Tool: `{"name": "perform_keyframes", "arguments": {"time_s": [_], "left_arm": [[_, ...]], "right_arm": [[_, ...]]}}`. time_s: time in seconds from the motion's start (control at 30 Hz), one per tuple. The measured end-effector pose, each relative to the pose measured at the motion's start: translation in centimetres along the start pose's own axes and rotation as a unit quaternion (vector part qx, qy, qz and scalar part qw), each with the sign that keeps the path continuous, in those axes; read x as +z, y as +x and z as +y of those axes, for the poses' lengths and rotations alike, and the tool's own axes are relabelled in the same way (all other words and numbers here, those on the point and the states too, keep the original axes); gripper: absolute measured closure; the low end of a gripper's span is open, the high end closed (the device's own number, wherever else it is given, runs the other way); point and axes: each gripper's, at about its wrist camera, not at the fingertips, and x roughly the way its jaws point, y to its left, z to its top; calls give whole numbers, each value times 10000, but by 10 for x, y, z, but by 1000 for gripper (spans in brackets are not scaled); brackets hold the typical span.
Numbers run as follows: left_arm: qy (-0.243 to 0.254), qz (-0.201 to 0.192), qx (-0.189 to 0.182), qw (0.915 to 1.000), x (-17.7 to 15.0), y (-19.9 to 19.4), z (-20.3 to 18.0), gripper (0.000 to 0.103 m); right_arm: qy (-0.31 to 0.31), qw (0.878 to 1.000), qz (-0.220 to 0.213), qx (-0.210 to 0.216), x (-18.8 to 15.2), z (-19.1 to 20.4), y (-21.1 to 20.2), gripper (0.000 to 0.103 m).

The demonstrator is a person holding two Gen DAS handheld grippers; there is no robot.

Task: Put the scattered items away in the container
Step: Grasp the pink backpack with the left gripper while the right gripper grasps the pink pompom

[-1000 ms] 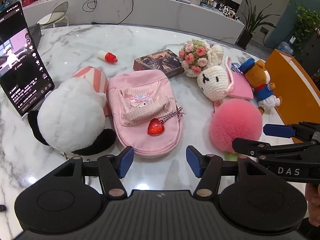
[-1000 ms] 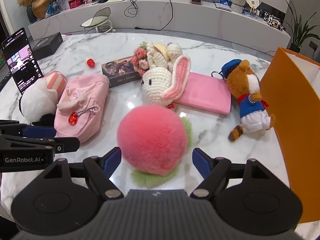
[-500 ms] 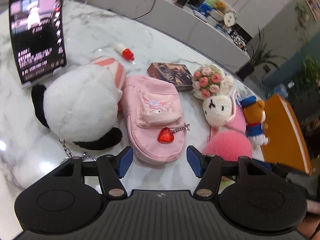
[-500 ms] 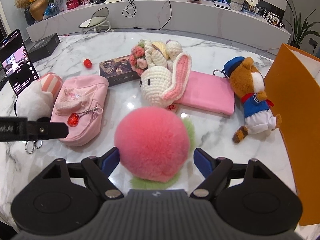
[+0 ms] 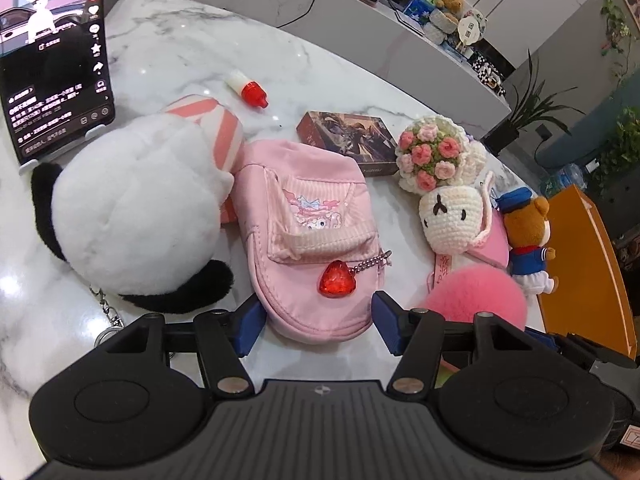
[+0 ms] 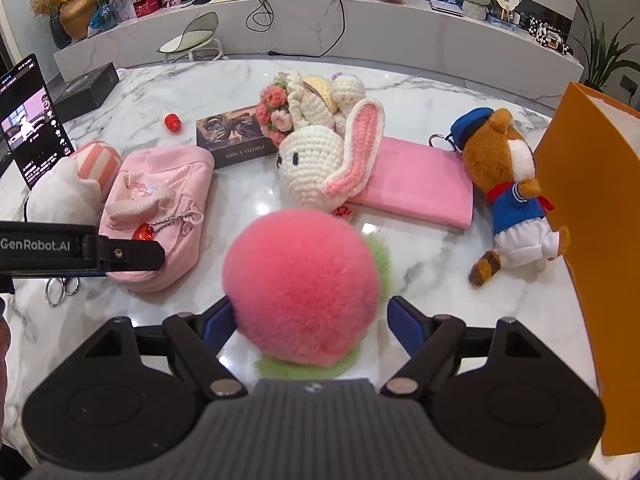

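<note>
Fingers of the right gripper (image 6: 310, 322) were spread wide on either side of the pompom (image 6: 300, 280), which sat on the table (image 6: 420, 260) between them, not yet pinched, apparently lined up for a grab. The left gripper (image 5: 314, 328) was likewise spread around the near end of the pouch (image 5: 308, 232), beside the panda (image 5: 136, 216). The orange bag (image 6: 592, 208), likely the container, stood open at the right edge, near the bear (image 6: 508, 184), an easy reach for that hand.

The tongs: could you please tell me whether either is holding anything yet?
Nothing held. The left tongs straddle the pouch; the right tongs straddle the pompom, both open.
</note>
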Motion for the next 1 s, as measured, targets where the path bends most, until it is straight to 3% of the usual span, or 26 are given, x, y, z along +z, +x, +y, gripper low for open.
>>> {"name": "perform_keyframes", "arguments": {"time_s": [0.07,0.1,0.13,0.27,0.33,0.5,0.6,1.0], "left_arm": [[10,-14,16,10000,0,0,0,41],[10,-15,31,10000,0,0,0,47],[13,3,42,10000,0,1,1,59],[45,43,55,10000,0,2,3,69],[55,28,61,10000,1,1,3,75],[116,-12,-32,9999,1,-3,2,81],[153,-31,-49,9999,0,-5,0,83],[456,-236,37,9987,-2,-19,-9,89]], "right_arm": [[4,10000,14,7,0,0,2,20],[2,10000,23,10,0,0,4,20],[-3,10000,33,11,0,1,5,20],[-77,9999,103,15,-1,4,11,22],[-92,9999,139,27,-1,5,14,31],[-169,9994,276,91,-2,6,17,55],[-191,9993,296,91,-2,6,17,64],[-106,9998,156,91,3,3,5,73]]}}
